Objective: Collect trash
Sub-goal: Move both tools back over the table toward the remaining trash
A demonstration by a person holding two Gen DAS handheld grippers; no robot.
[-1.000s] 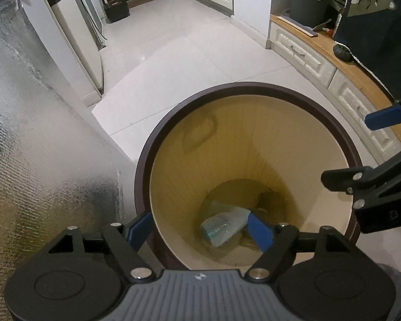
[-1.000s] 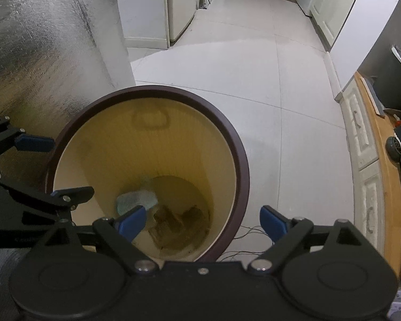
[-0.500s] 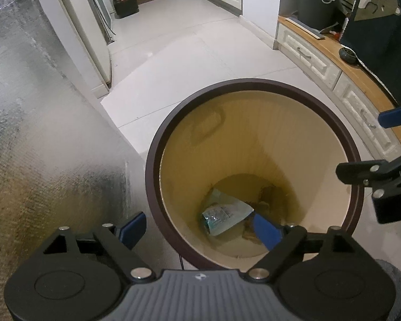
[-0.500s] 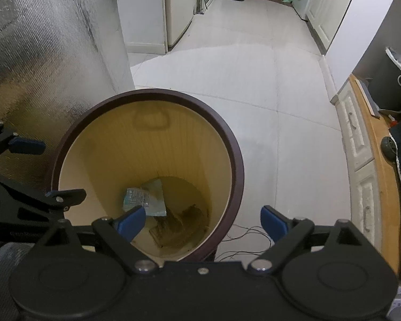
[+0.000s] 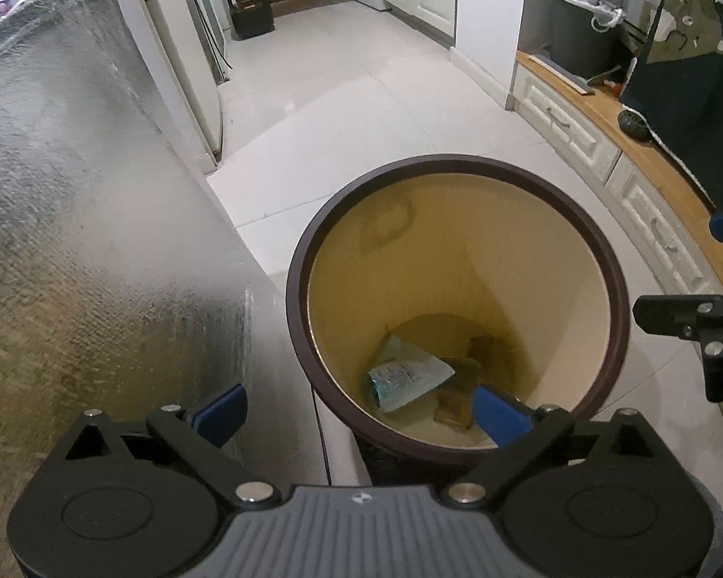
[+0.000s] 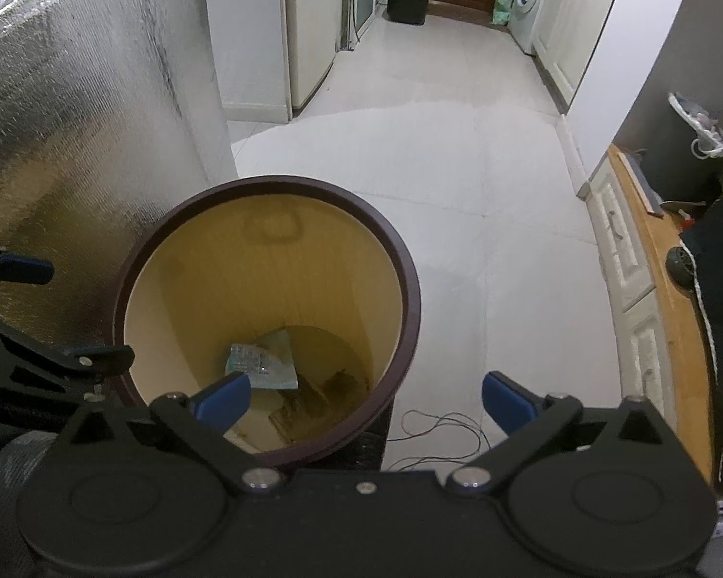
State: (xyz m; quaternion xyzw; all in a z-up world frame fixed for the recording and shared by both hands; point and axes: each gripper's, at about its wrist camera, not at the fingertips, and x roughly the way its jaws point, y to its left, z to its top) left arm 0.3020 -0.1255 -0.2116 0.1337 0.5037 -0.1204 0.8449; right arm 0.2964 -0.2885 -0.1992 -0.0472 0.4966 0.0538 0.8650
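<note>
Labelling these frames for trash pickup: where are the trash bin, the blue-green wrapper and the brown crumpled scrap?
trash bin (image 5: 530,171), left wrist view, far side of its dark rim.
blue-green wrapper (image 5: 407,378), left wrist view, middle of the wrapper.
brown crumpled scrap (image 6: 313,402), right wrist view, its centre.

Bin (image 5: 612,289) brown-rimmed, beige inside; wrapper (image 5: 407,378) teal; tool pads (image 5: 499,416) blue.

Pale tiled floor (image 5: 361,111), white cabinets (image 5: 569,115)
</note>
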